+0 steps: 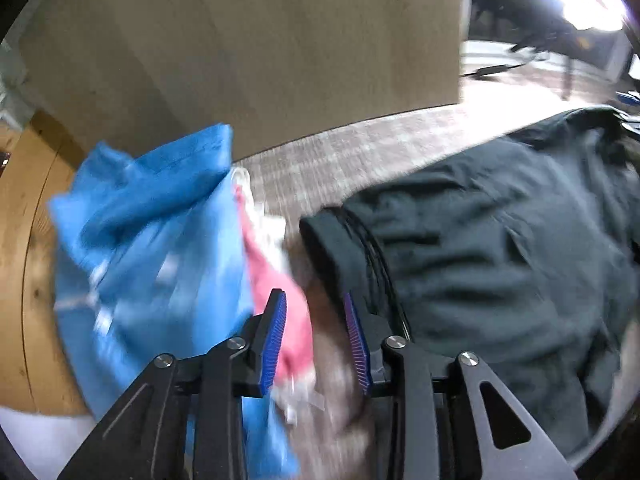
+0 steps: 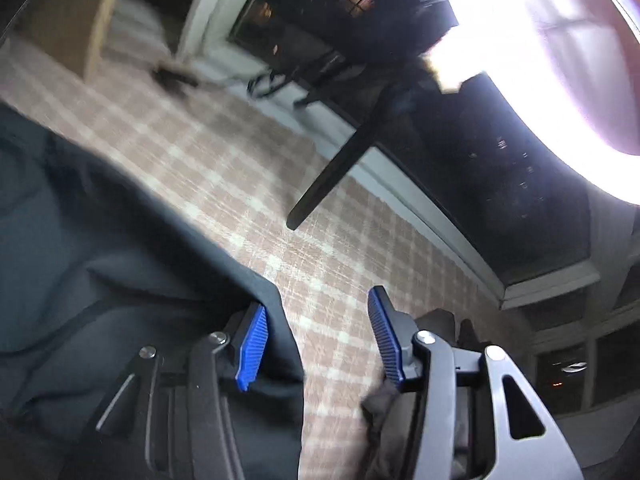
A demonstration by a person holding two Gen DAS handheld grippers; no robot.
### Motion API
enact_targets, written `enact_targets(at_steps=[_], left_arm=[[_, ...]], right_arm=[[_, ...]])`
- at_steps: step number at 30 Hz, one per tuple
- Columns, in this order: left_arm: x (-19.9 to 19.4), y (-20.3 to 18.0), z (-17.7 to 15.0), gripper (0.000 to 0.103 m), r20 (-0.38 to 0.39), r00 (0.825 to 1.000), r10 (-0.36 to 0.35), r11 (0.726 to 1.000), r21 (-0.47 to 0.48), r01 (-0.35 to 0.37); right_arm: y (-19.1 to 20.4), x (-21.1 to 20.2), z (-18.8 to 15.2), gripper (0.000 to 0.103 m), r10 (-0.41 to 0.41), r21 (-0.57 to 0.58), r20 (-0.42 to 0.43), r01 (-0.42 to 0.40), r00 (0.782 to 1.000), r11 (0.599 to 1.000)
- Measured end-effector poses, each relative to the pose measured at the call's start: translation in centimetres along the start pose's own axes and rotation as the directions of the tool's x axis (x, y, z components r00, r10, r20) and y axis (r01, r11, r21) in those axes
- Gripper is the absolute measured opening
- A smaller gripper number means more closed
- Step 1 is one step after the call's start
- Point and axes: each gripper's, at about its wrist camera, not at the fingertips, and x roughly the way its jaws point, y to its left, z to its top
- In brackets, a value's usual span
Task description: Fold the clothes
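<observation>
A dark grey-green garment lies rumpled on the checked bedcover, right of my left gripper. That gripper is open and empty, its jaws over the gap between the dark garment and a pile of blue cloth with a pink piece. In the right wrist view the same dark garment fills the left side. My right gripper is open, with the garment's edge lying over its left finger. Nothing is gripped.
A tan headboard or panel stands behind the bed. A wooden surface is at the left. A dark bar, a window frame and a bright lamp lie beyond the bedcover. Dark cloth sits under the right finger.
</observation>
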Motion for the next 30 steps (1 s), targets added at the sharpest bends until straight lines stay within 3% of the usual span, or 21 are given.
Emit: enact_targets(at_steps=[2,3,5,8,11,14,16,20,23,26,27,28,29,30], left_arm=[[-2.4,-0.3,-3.9,0.053,0.016,0.999,-0.039,0.999,0.002,0.039],[-2.8,-0.6,-5.8,0.062,0.004,0.998,-0.065,0.998,-0.007,0.065],[-2.8,-1.4,-9.8,0.063,-0.033,0.991,-0.127,0.992,-0.033,0.126],[-0.8,-2.6,-15.3,0.063,-0.096,0.977,-0.191,0.979,-0.089,0.183],[0.3,-3.0,-17.6,0.059,-0.096,0.975,-0.198,0.975,-0.125,0.186],[-0.3,-3.4,-17.4,0.059,-0.068,0.971,-0.231,0.968,-0.114,0.223],[-1.0,-4.0,-16.6,0.059,-0.046,0.969,-0.244,0.967,-0.079,0.240],[-1.9,-6.3,-15.1,0.059,-0.020,0.964,-0.265,0.964,0.014,0.266],[-2.2,-8.0,-14.7,0.059,-0.024,0.968,-0.251,0.966,0.065,0.252],[-2.8,-8.5,-14.9,0.059,-0.024,0.973,-0.230,0.972,0.044,0.231],[-3.1,-8.6,-15.0,0.059,-0.020,0.978,-0.209,0.977,0.028,0.209],[-3.3,-8.8,-15.0,0.059,-0.017,0.981,-0.194,0.981,0.009,0.194],[-3.3,-8.8,-15.1,0.059,-0.014,0.983,-0.185,0.983,-0.009,0.184],[-3.6,-8.9,-15.2,0.059,-0.010,0.985,-0.170,0.985,-0.028,0.169]], right_arm=[[-1.5,-2.6,-2.7,0.049,0.052,0.088,0.023,-0.054,0.998,0.995],[-2.1,-3.7,-4.9,0.055,0.072,0.143,0.024,-0.075,0.997,0.987],[-3.3,-5.9,-9.3,0.063,0.112,0.251,0.030,-0.116,0.993,0.961],[-5.1,-9.2,-15.9,0.064,0.170,0.406,0.048,-0.174,0.984,0.897],[-6.8,-12.4,-22.5,0.064,0.223,0.548,0.074,-0.226,0.972,0.805],[-6.2,-12.5,-26.8,0.064,0.262,0.610,0.029,-0.225,0.965,0.760],[-4.2,-12.4,-28.0,0.064,0.305,0.607,-0.001,-0.241,0.953,0.757],[1.4,-11.9,-27.7,0.064,0.406,0.524,0.027,-0.359,0.913,0.772],[6.7,-9.9,-26.9,0.064,0.373,0.381,-0.098,-0.311,0.923,0.871],[9.4,-8.2,-26.8,0.064,0.337,0.248,-0.160,-0.293,0.928,0.924],[8.9,-8.2,-26.8,0.063,0.337,0.231,-0.146,-0.300,0.930,0.926],[8.4,-8.2,-26.8,0.057,0.338,0.215,-0.132,-0.306,0.932,0.927],[7.9,-8.1,-26.8,0.028,0.340,0.199,-0.118,-0.313,0.933,0.929],[6.9,-7.8,-26.6,0.008,0.369,0.207,-0.122,-0.340,0.921,0.917]])
